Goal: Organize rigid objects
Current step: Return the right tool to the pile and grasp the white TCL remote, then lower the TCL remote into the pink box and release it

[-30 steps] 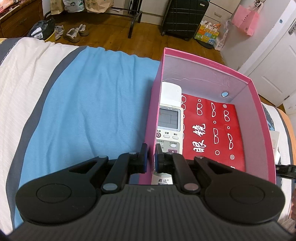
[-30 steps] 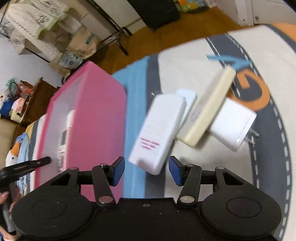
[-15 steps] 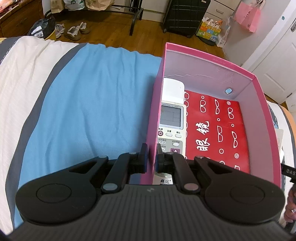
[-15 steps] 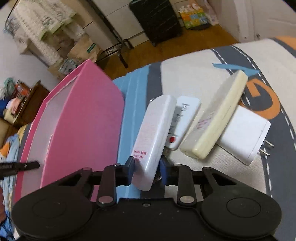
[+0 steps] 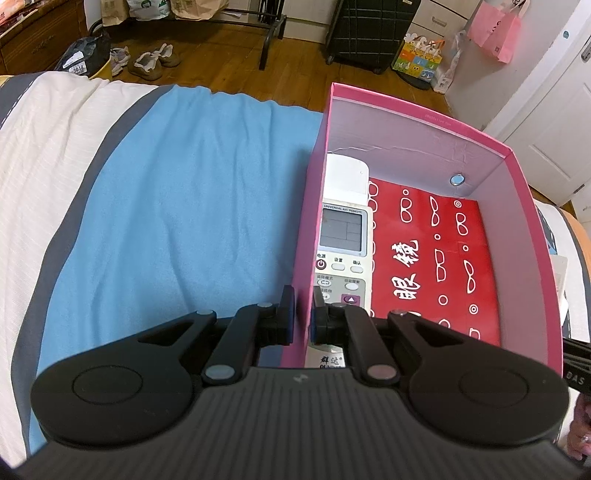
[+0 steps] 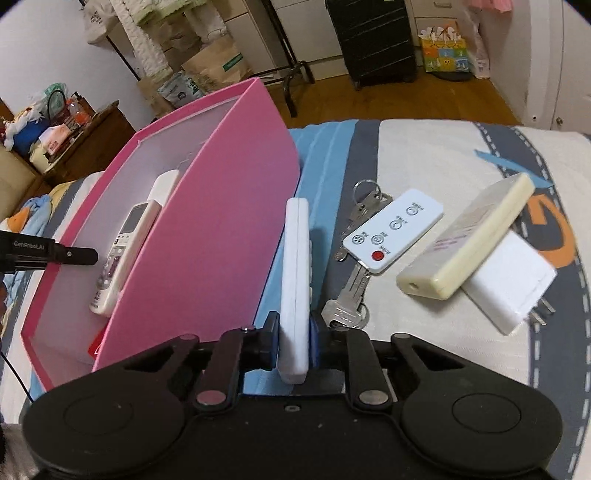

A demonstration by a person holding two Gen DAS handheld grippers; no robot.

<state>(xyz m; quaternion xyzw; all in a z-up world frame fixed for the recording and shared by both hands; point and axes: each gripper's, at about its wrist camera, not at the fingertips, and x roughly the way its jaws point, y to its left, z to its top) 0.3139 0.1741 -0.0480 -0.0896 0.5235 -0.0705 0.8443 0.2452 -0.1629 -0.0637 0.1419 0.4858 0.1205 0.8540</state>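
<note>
A pink box (image 5: 417,118) stands on the bed, also in the right wrist view (image 6: 207,236). Inside lie a white AC remote (image 5: 341,236) and a red glasses case (image 5: 432,258). My left gripper (image 5: 303,319) is shut on the box's left wall. My right gripper (image 6: 293,341) is shut on a white remote (image 6: 294,273), held on edge beside the box's outer wall. On the bed to the right lie a small flat remote (image 6: 393,230), keys (image 6: 352,291), a cream remote (image 6: 469,240) and a white charger (image 6: 511,280).
The bed cover (image 5: 177,206) is blue with white and grey bands. Beyond the bed's far edge are wooden floor, a black suitcase (image 5: 369,33), shoes (image 5: 147,64) and a metal rack (image 6: 291,74).
My right gripper closed on the white remote, lifted it and turned it on edge, uncovering the keys and small remote. My left gripper kept its hold on the box wall.
</note>
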